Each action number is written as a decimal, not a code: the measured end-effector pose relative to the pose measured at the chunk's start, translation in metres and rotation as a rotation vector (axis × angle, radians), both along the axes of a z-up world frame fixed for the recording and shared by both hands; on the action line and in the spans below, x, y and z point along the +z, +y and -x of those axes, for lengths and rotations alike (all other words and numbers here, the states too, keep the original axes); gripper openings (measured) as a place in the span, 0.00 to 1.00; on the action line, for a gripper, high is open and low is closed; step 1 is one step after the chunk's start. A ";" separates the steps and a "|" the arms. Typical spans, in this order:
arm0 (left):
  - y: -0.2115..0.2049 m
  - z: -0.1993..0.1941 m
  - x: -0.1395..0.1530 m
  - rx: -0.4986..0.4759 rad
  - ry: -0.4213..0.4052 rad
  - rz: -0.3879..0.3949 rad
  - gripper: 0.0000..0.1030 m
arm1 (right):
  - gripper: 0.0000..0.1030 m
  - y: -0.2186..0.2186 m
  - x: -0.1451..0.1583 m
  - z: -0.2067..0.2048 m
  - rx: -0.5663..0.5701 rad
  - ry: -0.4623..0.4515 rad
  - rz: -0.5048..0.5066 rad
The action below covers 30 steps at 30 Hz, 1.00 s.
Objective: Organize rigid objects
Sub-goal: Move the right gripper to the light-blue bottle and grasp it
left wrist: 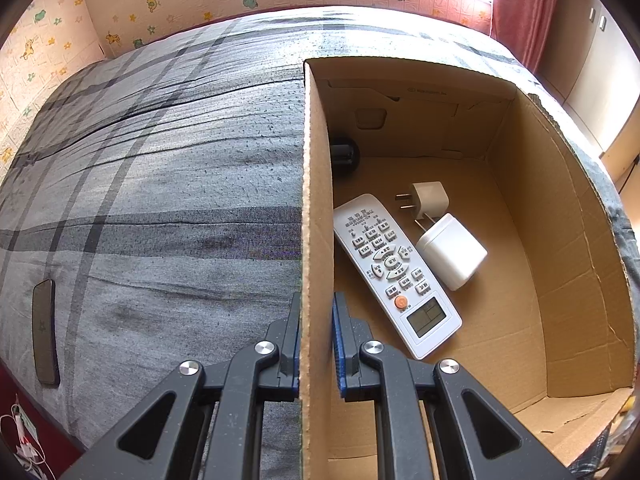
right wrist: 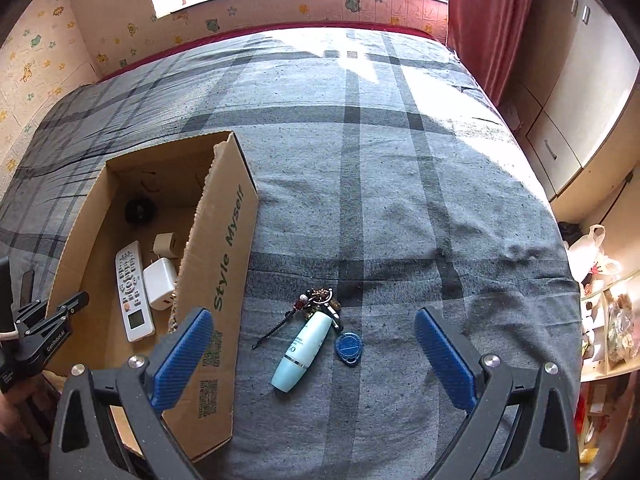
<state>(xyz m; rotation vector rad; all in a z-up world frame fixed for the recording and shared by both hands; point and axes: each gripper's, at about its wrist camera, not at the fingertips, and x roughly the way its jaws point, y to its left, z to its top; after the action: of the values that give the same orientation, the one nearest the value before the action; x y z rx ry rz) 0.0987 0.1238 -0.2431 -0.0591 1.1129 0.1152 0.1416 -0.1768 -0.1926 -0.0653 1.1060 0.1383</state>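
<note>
**Box wall clamped on the left, loose items under spread fingers on the right**

At the far left of the left wrist view, a dark phone (left wrist: 44,332) is seen lying flat on the grey plaid bedspread (left wrist: 168,184), well apart from everything else; it is not shown by the right wrist view. Further right, the left wall of the cardboard box (left wrist: 316,216) is pinched between the two fingers of the left gripper (left wrist: 316,344), one pad outside the wall and one inside. Inside the box, a white remote control (left wrist: 394,272) is laid on the floor beside that wall, with a large white charger (left wrist: 452,250) touching its right edge and a smaller white plug adapter (left wrist: 430,198) just behind. A dark round object (left wrist: 344,154) is half hidden behind the wall in the far corner; its kind cannot be told.

In the right wrist view the same box (right wrist: 224,264) is seen from outside, green lettering on its right wall, and the left gripper (right wrist: 52,320) appears at its left rim. To the right of the box, on the bedspread, a pale blue bottle (right wrist: 306,348) is found lying tilted, its top touching a bunch of keys with beads (right wrist: 320,300), and a blue key fob (right wrist: 349,348) lies just beside it. These items are shown only here. The right gripper (right wrist: 316,354) is held wide open above them, nothing between its blue pads (right wrist: 444,356).
</note>
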 end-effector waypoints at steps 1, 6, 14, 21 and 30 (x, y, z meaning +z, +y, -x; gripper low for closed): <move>0.000 0.000 0.000 0.000 0.000 0.000 0.13 | 1.00 -0.004 -0.005 0.000 -0.010 0.005 0.004; -0.001 0.000 0.001 -0.001 0.000 -0.004 0.13 | 0.99 -0.019 -0.034 0.000 -0.050 0.043 -0.005; -0.002 0.000 0.001 -0.001 0.000 -0.007 0.13 | 0.97 -0.022 -0.074 0.001 -0.048 0.092 0.031; -0.002 0.000 0.002 -0.001 -0.002 -0.008 0.13 | 0.88 -0.016 -0.087 -0.004 -0.043 0.131 -0.006; -0.001 0.000 0.001 -0.001 -0.002 -0.007 0.13 | 0.54 -0.002 -0.116 -0.013 -0.026 0.208 -0.028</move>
<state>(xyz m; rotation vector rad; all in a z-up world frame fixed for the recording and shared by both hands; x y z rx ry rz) 0.0984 0.1226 -0.2420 -0.0526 1.1105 0.1183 0.1545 -0.1784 -0.3082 -0.0112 1.3113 0.1396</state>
